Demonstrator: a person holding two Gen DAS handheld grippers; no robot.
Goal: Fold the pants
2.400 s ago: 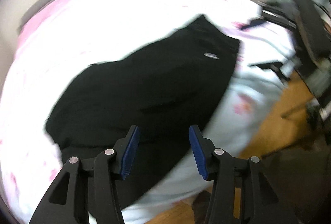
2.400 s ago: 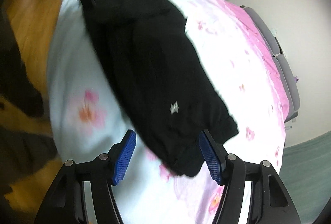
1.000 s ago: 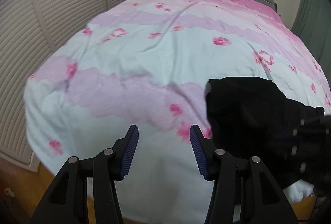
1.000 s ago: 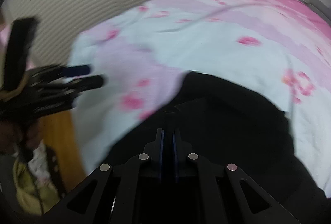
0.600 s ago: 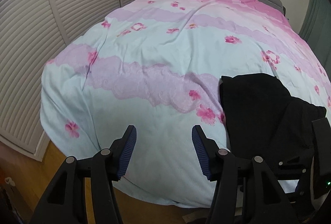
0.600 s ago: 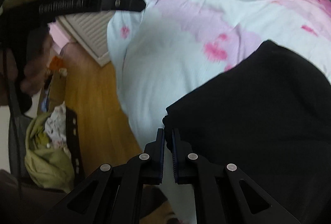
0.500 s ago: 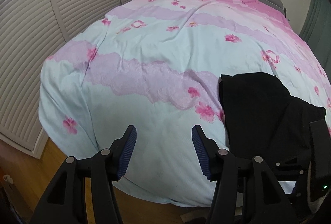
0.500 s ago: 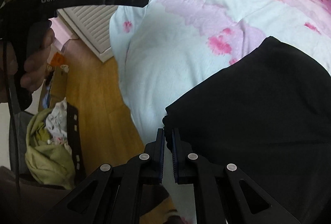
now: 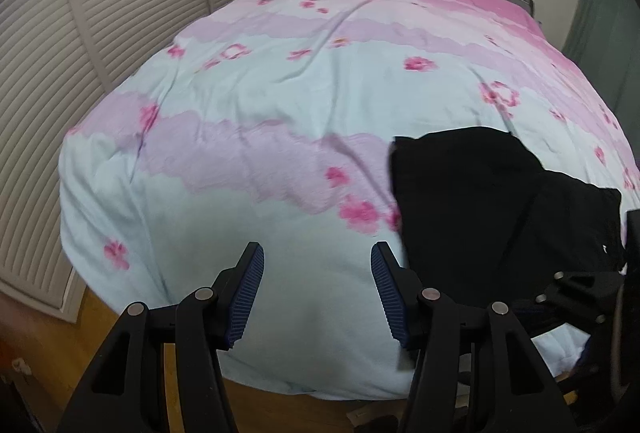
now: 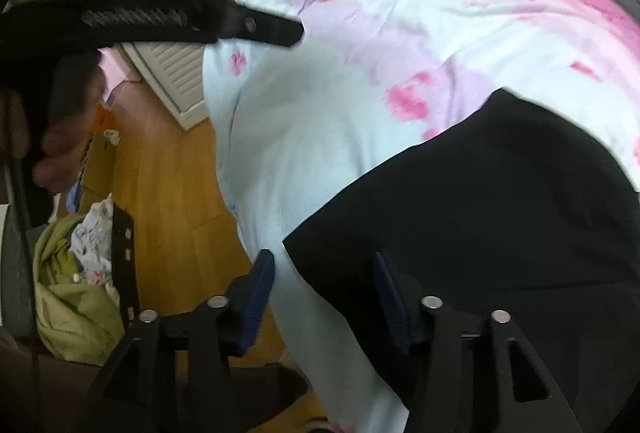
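the black pants lie bunched in a loose fold on the near right part of the bed, on the pale blue end of the flowered duvet close to its edge. the right gripper sits low over the nearest corner of the cloth with its blue pads spread wide and nothing pinched between them. the left gripper hangs off to the side over bare duvet, its pads apart too and empty, well clear of the pants. to my eye one fold is laid down and both tools are free, so this looks like the gap between folds. the next move likely calls for both tools to take an edge or corner each, and the left one has to come across to the pants first.
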